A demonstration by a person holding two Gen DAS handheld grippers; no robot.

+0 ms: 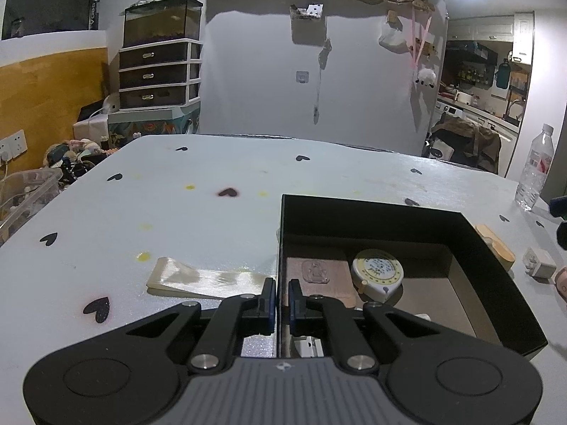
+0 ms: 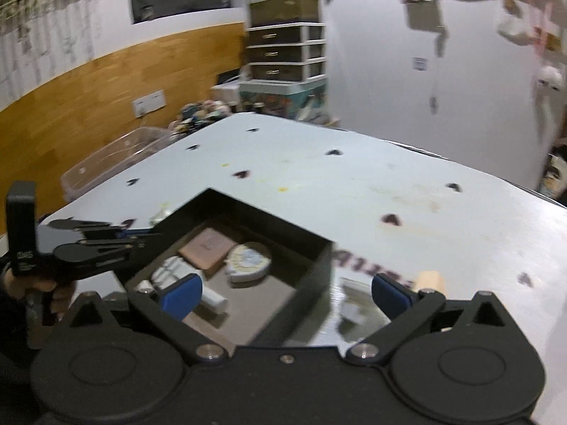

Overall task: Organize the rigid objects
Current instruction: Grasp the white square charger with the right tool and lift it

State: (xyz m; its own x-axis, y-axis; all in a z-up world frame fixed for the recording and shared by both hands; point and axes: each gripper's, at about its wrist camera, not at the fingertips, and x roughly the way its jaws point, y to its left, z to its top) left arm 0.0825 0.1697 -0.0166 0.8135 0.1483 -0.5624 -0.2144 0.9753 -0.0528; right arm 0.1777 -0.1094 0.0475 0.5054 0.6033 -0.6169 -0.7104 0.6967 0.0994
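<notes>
A black open box (image 1: pixel 372 217) stands on the white table (image 1: pixel 212 191). Inside lie a brown flat block (image 1: pixel 320 278) and a round cream tape measure (image 1: pixel 377 271). My left gripper (image 1: pixel 281 299) is shut on the box's left wall near its front corner. A clear wedge (image 1: pixel 205 278) lies left of the box. A wooden piece (image 1: pixel 496 244) and a white charger (image 1: pixel 540 262) lie right of it. My right gripper (image 2: pixel 285 292) is open and empty over the box's right wall (image 2: pixel 315 276); the box (image 2: pixel 248 209), block (image 2: pixel 207 246) and tape measure (image 2: pixel 248 260) show there too.
A clear water bottle (image 1: pixel 535 166) stands at the table's right edge. A clear plastic bin (image 1: pixel 24 191) sits off the left edge. A drawer unit (image 1: pixel 159 71) stands at the back. The left gripper (image 2: pixel 92 244) shows in the right wrist view.
</notes>
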